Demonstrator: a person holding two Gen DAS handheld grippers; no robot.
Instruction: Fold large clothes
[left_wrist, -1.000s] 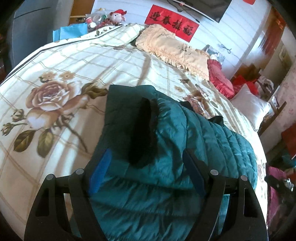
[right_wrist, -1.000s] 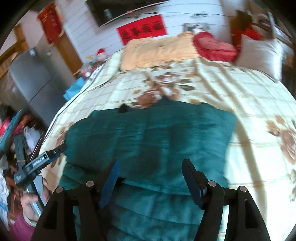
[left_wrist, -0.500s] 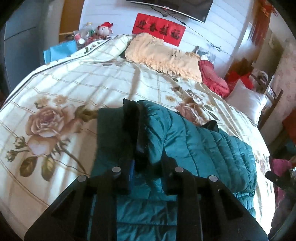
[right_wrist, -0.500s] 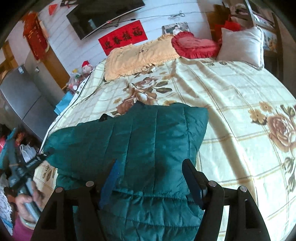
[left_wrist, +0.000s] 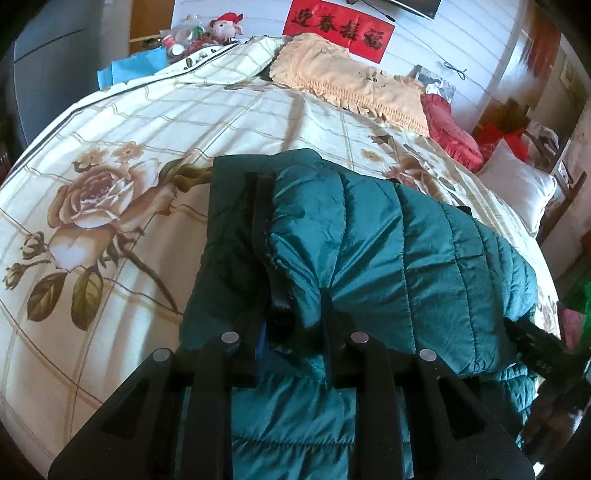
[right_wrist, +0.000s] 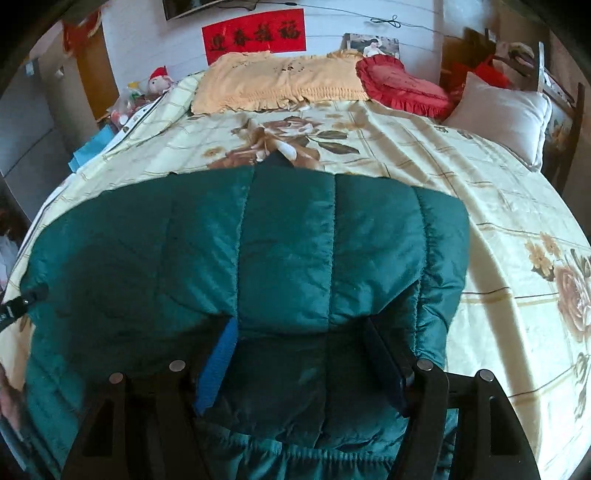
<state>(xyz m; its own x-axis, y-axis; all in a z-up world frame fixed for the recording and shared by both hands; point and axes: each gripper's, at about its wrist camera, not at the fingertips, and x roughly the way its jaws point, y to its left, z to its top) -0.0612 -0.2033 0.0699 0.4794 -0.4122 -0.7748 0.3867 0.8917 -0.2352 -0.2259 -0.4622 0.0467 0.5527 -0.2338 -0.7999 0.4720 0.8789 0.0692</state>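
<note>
Both tongs on jacket (left_wrist: 388, 251) — left tongs (left_wrist: 291, 321) just pinched shut.

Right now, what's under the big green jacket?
The flowery bedspread pokes out all around the green jacket. Something dark peeks from its far edge. Whatever lies beneath its middle is covered.

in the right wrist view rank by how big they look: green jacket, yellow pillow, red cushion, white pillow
1. green jacket, though nearest the camera
2. yellow pillow
3. red cushion and white pillow look alike; unranked
</note>
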